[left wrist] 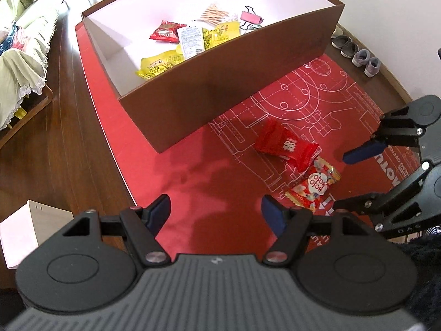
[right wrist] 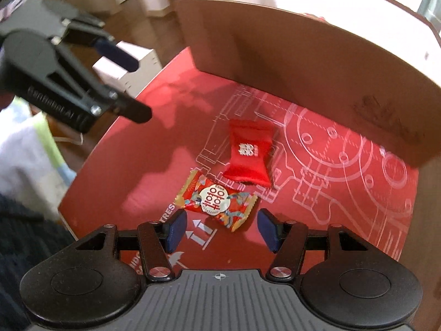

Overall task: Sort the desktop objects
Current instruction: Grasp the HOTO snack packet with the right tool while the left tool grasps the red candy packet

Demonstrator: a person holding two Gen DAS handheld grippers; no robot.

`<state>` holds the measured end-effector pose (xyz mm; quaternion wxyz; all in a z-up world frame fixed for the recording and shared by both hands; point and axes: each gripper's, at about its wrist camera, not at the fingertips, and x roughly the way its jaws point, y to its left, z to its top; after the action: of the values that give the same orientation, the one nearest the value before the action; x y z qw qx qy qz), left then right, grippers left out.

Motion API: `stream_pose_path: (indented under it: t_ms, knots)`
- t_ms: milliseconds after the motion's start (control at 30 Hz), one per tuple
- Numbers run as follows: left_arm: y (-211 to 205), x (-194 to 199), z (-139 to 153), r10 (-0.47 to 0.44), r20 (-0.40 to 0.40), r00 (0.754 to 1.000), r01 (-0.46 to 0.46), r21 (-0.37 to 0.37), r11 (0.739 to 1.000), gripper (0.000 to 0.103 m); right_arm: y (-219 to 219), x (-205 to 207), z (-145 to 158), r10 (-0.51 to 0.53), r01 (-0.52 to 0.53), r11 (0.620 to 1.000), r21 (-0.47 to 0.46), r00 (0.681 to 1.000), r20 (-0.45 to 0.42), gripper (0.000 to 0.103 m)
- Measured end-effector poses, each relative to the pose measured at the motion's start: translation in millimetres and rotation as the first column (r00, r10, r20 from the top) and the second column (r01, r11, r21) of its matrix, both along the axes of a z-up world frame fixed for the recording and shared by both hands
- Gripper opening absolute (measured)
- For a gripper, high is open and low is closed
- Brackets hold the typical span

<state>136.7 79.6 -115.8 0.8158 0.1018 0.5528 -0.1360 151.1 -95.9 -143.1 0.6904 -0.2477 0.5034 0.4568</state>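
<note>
My right hand-held gripper (right wrist: 220, 229), spread and empty, sits nearest the patterned candy packet (right wrist: 216, 202) lying on the red mat (right wrist: 154, 171) just ahead of its fingertips, long axis slanting across the gap

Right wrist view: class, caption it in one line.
Open right gripper above a patterned red candy wrapper, plain red packet beyond, near the brown cardboard box.

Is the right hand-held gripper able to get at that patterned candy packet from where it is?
Probably yes. The right hand-held gripper hangs open just short of the patterned candy packet, nothing lies between, and the plain red packet sits beyond it.
</note>
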Motion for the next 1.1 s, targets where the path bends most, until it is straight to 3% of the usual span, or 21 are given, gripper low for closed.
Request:
stream_pose_path:
  t_ms: [267, 433, 500, 600, 867, 1100]
  knots:
    - [3, 3, -7, 0.015, -0.026, 1.000, -0.015, -0.009, 1.000, 0.069, 19, -13, -14, 0.265, -0.264, 0.964, -0.032, 0.961, 0.077, 0.060]
    - [6, 4, -9, 0.030, -0.038, 0.999, -0.030, -0.008, 1.000, 0.069, 23, -16, -23, 0.311, -0.309, 0.950, -0.034, 0.946, 0.091, 0.059]
    - [6, 3, -10, 0.032, -0.040, 0.999, -0.032, -0.008, 0.999, 0.069, 22, -16, -25, 0.306, -0.304, 0.952, -0.035, 0.948, 0.091, 0.038]
    - [6, 4, -11, 0.035, -0.045, 0.998, -0.036, -0.008, 0.999, 0.069, 18, -12, -23, 0.256, -0.255, 0.967, -0.029, 0.964, 0.069, 0.028]
    - [2, 10, -14, 0.043, -0.058, 0.997, -0.045, -0.036, 0.998, 0.069, -15, -5, -19, 0.037, -0.037, 0.999, -0.018, 0.999, 0.001, 0.026]
    - [-10, 22, -18, 0.057, -0.082, 0.995, -0.065, -0.098, 0.993, 0.068, -64, 9, -9, -0.235, 0.238, 0.970, 0.039, 0.969, -0.078, 0.026]
